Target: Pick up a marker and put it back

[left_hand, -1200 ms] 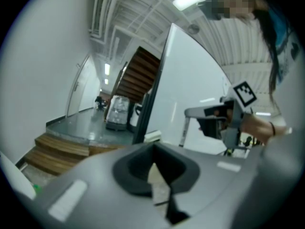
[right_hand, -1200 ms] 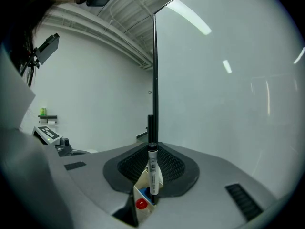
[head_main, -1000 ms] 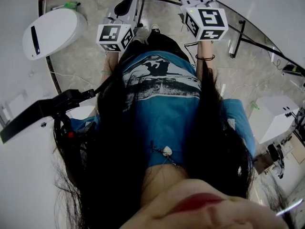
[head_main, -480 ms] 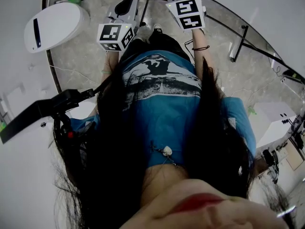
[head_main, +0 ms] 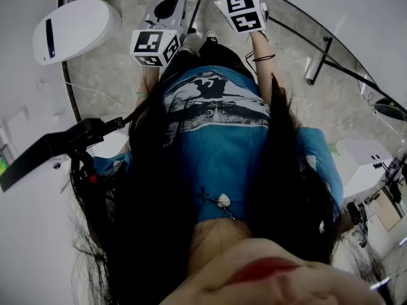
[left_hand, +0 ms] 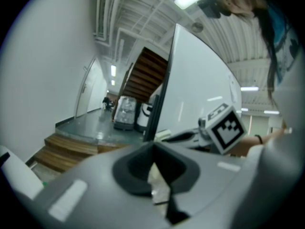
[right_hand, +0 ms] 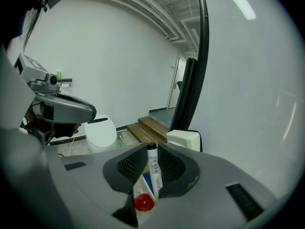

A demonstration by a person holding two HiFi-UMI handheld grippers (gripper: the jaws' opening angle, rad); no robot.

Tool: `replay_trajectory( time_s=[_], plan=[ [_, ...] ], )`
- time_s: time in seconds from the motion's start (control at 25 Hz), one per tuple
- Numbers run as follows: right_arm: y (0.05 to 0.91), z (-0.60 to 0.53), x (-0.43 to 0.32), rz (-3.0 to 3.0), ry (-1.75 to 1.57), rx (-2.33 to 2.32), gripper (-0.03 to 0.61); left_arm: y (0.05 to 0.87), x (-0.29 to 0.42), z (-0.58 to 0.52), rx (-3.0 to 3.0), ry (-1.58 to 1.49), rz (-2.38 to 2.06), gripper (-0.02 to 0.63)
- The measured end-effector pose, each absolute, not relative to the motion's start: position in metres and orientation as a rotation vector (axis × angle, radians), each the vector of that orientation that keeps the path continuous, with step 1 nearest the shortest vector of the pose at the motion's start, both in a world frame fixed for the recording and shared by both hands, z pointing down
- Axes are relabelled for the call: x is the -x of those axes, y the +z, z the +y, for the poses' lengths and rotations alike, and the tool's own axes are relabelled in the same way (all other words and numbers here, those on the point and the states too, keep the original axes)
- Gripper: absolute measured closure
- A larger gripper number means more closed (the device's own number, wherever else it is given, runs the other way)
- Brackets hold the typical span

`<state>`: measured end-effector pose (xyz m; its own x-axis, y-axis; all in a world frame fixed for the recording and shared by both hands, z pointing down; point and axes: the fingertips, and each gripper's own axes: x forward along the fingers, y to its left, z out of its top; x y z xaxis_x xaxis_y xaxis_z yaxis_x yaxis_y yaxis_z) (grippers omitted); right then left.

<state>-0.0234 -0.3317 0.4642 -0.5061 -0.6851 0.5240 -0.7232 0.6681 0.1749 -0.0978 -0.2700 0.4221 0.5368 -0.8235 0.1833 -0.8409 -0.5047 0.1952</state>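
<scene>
Right gripper point(right_hand: 152, 151): clamped on a marker point(right_hand: 153, 168), its ribbed pads pressed against either side of the barrel.
Marker: a white barrel with a barcode label and a black cap. It stands nearly upright between the right pads, and the capped end rises just past the fingertips.
Under the grip: a red round piece point(right_hand: 143, 203) and a blue piece point(right_hand: 148, 183) show through the gap below the marker (what they belong to cannot be told from here).
Left gripper point(left_hand: 153, 149): clenched on nothing. Its tips meet, and only a sliver of pale floor shows in the slit behind them.
Head view: a person in a blue printed shirt point(head_main: 222, 151) holds both tools out ahead of the body. The right tag cube point(head_main: 240, 11) sits higher in the frame than the left tag cube point(head_main: 154, 46), with grey stone floor point(head_main: 114, 75) beneath them.
Surroundings: a white oval unit point(right_hand: 101, 132) stands on the floor to the left of the right gripper's line of sight. Wooden steps point(right_hand: 147, 127) rise beyond it beside a dark upright post point(right_hand: 188, 89) (the steps also appear in the left gripper view).
</scene>
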Motion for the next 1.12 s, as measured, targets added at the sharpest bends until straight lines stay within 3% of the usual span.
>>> replay_trajectory(
  time_s=[1.12],
  plan=[
    [0.430, -0.285, -0.021, -2.572, 0.634, -1.394, 0.508, 0.424, 0.086, -0.252, -2.550, 0.122, -1.298, 0.612]
  ],
)
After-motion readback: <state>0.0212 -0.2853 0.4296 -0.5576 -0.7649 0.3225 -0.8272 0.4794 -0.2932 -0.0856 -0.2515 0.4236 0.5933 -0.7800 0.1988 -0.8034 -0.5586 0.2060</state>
